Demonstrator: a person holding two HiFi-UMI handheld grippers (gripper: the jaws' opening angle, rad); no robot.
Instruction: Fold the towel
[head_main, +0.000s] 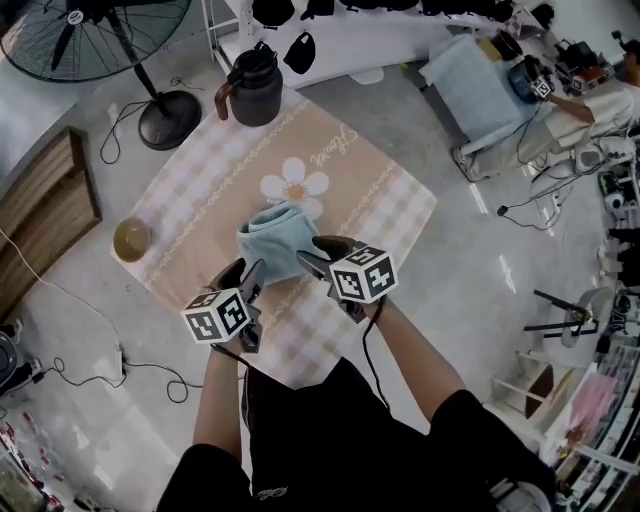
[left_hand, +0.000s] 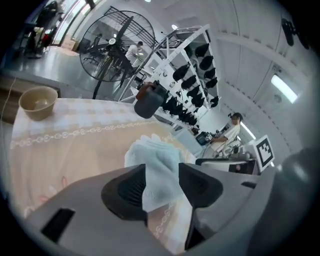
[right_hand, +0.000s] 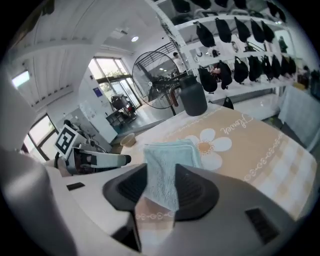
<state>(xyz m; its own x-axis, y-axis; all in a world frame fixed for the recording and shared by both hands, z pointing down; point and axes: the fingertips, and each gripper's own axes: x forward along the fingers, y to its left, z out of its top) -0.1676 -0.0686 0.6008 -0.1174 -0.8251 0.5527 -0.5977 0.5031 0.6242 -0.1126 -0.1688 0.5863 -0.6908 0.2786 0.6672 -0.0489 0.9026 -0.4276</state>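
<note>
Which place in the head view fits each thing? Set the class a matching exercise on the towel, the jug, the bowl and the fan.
Things:
1 towel
2 jug
3 bowl
4 fan

Places:
A at the left corner of the mat
B on the floor, beyond the mat
C at the mat's far corner
D beside the daisy print

Pairs: 1-D, 2-C, 3-A, 4-B
</note>
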